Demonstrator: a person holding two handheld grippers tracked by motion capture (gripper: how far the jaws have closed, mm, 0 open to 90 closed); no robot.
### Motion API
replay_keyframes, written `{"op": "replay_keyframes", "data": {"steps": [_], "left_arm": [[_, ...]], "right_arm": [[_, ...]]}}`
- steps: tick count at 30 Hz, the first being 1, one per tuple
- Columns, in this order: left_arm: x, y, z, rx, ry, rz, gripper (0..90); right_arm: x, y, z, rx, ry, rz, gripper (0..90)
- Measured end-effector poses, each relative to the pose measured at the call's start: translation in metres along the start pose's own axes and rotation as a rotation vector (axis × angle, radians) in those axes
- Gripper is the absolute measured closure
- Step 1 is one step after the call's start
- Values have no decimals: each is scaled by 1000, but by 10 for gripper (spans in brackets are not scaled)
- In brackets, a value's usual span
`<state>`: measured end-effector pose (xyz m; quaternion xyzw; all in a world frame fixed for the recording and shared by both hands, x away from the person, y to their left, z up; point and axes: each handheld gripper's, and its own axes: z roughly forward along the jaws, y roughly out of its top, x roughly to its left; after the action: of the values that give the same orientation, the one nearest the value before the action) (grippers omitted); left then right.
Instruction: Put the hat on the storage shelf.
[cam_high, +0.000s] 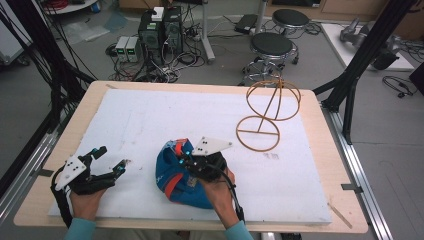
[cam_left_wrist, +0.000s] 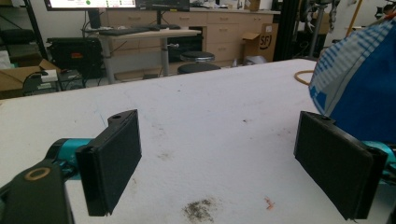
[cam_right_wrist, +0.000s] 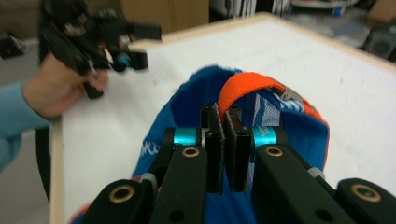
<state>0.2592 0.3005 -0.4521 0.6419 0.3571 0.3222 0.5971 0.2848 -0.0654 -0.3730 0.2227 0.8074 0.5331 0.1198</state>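
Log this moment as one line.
left gripper: open, empty, on table | right gripper: shut on cap | wire stand: upright, untouched

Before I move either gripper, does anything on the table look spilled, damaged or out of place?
Nothing is spilled or broken. The white mat is grubby, with a dark smudge and a small reddish mark near the open left gripper. The blue cap lies crumpled under the right gripper, whose jaws look pinched on its fabric. The wire stand stands upright.
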Motion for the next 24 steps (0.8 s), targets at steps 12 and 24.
{"op": "replay_keyframes", "data": {"steps": [12, 24], "left_arm": [[0, 0, 0, -2, 0, 0, 153], [0, 0, 0, -2, 0, -2, 153]], "right_arm": [[17, 40, -15, -86, 3, -89, 879], [-4, 75, -41, -161, -12, -87, 880]]}}
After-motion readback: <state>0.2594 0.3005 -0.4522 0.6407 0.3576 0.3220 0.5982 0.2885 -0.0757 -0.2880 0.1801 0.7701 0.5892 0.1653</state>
